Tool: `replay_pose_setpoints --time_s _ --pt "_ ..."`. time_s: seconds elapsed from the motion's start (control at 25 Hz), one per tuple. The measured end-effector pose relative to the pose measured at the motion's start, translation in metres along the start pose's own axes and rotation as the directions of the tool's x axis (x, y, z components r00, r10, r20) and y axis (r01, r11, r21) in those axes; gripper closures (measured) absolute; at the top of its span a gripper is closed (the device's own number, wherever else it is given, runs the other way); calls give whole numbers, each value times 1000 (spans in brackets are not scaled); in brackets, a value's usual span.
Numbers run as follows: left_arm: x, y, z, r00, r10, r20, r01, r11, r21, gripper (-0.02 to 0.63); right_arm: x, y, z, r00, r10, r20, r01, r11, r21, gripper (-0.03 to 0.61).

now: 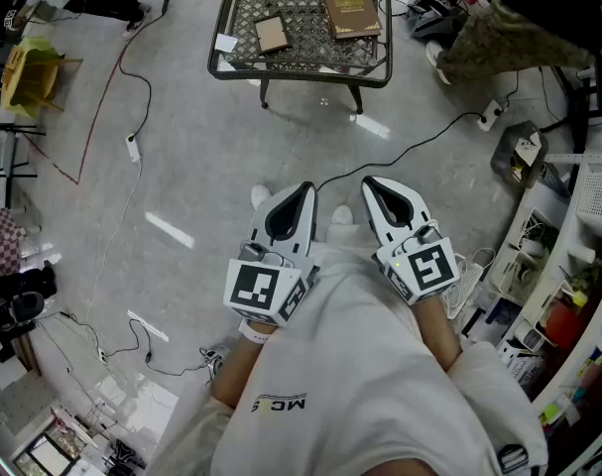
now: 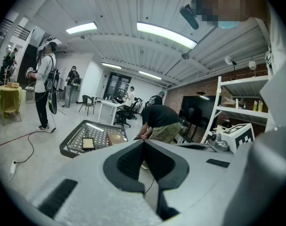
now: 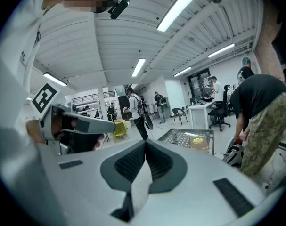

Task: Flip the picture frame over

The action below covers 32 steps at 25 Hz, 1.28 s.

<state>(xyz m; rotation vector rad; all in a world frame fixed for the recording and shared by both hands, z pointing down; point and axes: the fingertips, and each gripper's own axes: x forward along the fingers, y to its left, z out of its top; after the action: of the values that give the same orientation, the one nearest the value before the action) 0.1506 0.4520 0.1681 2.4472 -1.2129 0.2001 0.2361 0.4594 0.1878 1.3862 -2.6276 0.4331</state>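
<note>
- Hanging side by side in front of the person's white shirt (image 1: 360, 365), the left gripper (image 1: 304, 188) and the right gripper (image 1: 372, 182) point forward over the grey floor (image 1: 201, 167).
- The left gripper view shows the left gripper (image 2: 143, 141) clenched, its 2 jaw tips meeting with nothing between them.
- The right gripper view shows the right gripper (image 3: 145, 143) closed the same way, tips touching and holding nothing.
- The marker cube (image 1: 261, 291) of the left gripper and the marker cube (image 1: 429, 269) of the right gripper face up toward the head camera.
- The picture frame (image 1: 272, 34) lies flat on the metal mesh table (image 1: 301, 67), toward its left half, well apart from both grippers and touched by neither.
- In the left gripper view the picture frame (image 2: 88, 143) shows as a small dark-edged rectangle with a tan face, on the mesh table (image 2: 74, 145).
- A brown book (image 1: 350, 10) with gold print lies on the same table, to the right of the frame and apart from it; it also shows in the left gripper view (image 2: 116, 136) and the right gripper view (image 3: 199, 141).
- 2 white shoes (image 1: 262, 196) (image 1: 342, 214) show on the floor just beside the gripper tips.
- A second person (image 1: 499, 33) in a black top and camouflage trousers bends over a bag just right of the table.
- Black cables (image 1: 410, 149) trail across the floor, and a white power strip (image 1: 132, 149) lies off to the left.
- Cluttered shelving (image 1: 578, 266) stands along the right edge.
</note>
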Motion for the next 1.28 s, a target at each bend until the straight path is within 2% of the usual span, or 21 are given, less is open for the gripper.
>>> replay_pose_setpoints --time_s 0.16,0.36,0.6,0.88,1.16,1.28 --pt "-8 2 1 1000 -18 18 18 1000 13 594 10 11 5 1000 -5 16 5 1000 -8 560" --pt "-36 22 13 999 5 36 -6 1000 26 594 25 37 7 1000 15 -16 -15 1000 -2 560" --pt "-62 59 24 992 100 75 -103 994 32 592 51 67 19 997 80 -21 -81 993 -87 560" --pt "-57 56 17 990 133 52 -136 990 45 594 45 53 34 997 55 48 -48 989 -139 558" --pt "-22 31 10 994 102 26 -103 993 55 594 53 22 25 997 71 43 -67 993 -99 558" --pt "-13 54 15 991 129 22 -130 991 43 594 67 8 30 997 57 53 -53 996 -73 558"
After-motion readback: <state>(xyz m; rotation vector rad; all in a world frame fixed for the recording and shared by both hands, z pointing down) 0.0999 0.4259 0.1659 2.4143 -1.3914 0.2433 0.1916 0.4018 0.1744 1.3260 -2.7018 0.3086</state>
